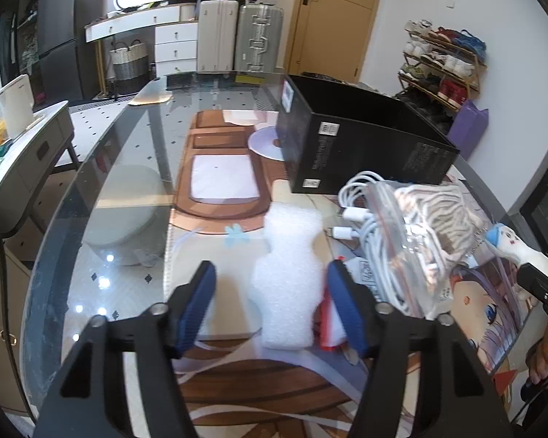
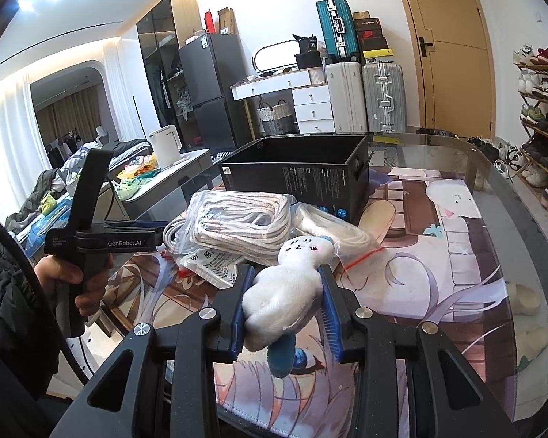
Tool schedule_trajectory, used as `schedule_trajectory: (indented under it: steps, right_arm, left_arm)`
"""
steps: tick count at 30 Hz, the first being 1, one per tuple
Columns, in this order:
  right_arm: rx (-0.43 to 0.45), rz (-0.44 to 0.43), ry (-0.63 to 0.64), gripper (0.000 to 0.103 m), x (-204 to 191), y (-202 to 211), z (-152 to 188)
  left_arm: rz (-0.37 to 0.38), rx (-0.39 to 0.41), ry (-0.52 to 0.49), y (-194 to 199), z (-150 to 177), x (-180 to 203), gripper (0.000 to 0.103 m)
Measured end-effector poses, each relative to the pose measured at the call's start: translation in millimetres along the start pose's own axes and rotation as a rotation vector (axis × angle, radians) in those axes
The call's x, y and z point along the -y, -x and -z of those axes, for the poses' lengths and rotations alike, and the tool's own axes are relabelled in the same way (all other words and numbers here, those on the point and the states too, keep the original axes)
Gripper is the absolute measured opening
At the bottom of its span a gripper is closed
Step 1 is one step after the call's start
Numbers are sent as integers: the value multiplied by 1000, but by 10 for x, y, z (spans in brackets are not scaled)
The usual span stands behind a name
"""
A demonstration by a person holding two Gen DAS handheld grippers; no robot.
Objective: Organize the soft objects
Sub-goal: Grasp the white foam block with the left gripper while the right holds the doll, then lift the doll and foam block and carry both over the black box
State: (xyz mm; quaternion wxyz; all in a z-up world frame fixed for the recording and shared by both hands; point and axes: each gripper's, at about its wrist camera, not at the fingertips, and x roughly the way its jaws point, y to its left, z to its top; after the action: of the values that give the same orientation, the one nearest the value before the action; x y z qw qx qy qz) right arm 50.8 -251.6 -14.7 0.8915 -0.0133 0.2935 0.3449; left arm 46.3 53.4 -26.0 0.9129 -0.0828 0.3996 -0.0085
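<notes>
My right gripper (image 2: 286, 277) is shut on a white plush toy (image 2: 285, 292) with a blue tail, held above the printed mat; the toy also shows in the left wrist view (image 1: 518, 248). My left gripper (image 1: 270, 277) is open, its blue pads on either side of a white foam sheet (image 1: 288, 277) lying on the mat, not touching it. An open black box (image 1: 361, 138) stands at the back, also in the right wrist view (image 2: 299, 168). Clear bags of white rope (image 2: 241, 219) and white cables (image 1: 369, 219) lie in front of the box.
A glass table (image 1: 128, 189) carries the printed mat (image 2: 438, 255). A red-edged packet (image 1: 330, 325) lies by the left gripper's right finger. A shoe rack (image 1: 445, 62), suitcases (image 1: 237, 36) and a side table with a kettle (image 2: 166, 146) stand around.
</notes>
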Motion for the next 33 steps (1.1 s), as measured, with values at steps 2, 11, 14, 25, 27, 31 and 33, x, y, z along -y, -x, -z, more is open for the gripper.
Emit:
schedule_trajectory:
  steps: [2,11,14,25,27,31,33]
  right_arm:
    - [0,-3,-1,35,5,-5,-2]
    - [11,-5,-3,35,30,-20,-23]
    - [13,-6,-3,35,28,-18,-23]
    - [29,-17,9,35,9,-7,-94]
    - [37,-20,12,35,3,2,-118]
    - [51,-25,11,35,11,32,-167]
    - [54,-23,16,35,5,52,-201]
  left_arm:
    - [21,-2,2,12,4,17,48]
    - [31,13,4,77,9,36,37]
    - [23,28,4,124,9,40,37]
    - [-4,101,-14,357,-64,83,37]
    - [-6,115,-15,407,-90,78,37]
    - [-9,147,-19,514,-140,91,37]
    - [-12,160,-20,552,-165,94,37]
